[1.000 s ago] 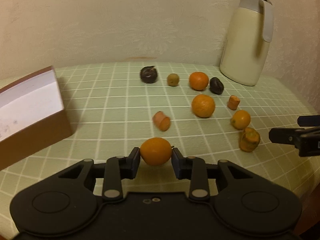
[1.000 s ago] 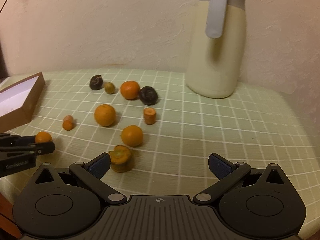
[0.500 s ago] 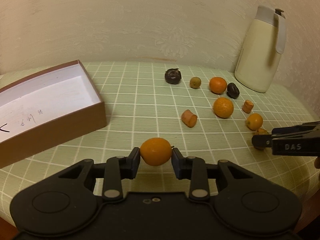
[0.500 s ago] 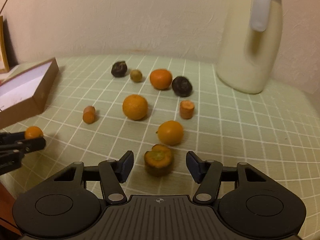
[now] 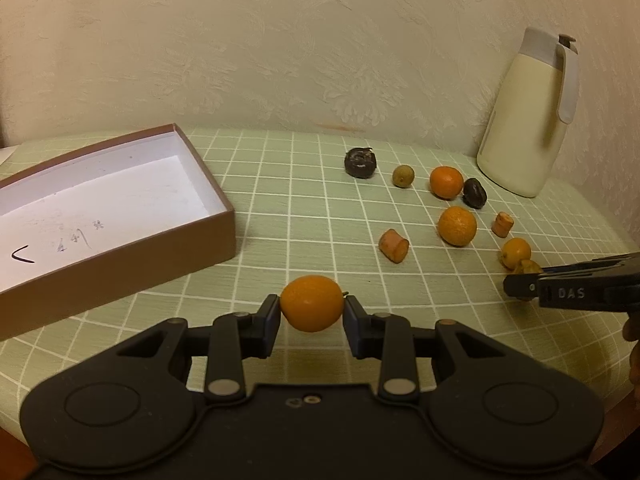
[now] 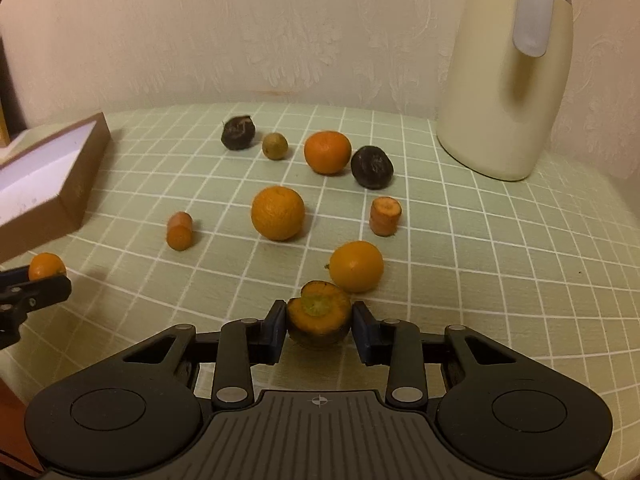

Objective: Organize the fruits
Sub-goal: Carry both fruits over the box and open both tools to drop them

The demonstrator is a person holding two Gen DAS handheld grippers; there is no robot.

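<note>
So far the shallow brown cardboard box with the white inside [image 5: 108, 200] holds nothing, and the job looks barely begun. The black left gripper [image 5: 311, 314] is clamped on a small smooth orange fruit [image 5: 311, 303], held above the green checked tablecloth [image 5: 280, 184] just short of the box, while the black right gripper [image 6: 319, 326] has just been closing and now pinches a stubby orange carrot top with a green crown [image 6: 319, 312], low at the cloth. Left on the cloth are two mandarins, another small orange fruit [image 6: 356, 266], two dark wrinkled fruits, a small greenish one and two carrot pieces, near the cream jug [image 6: 508, 68].
</note>
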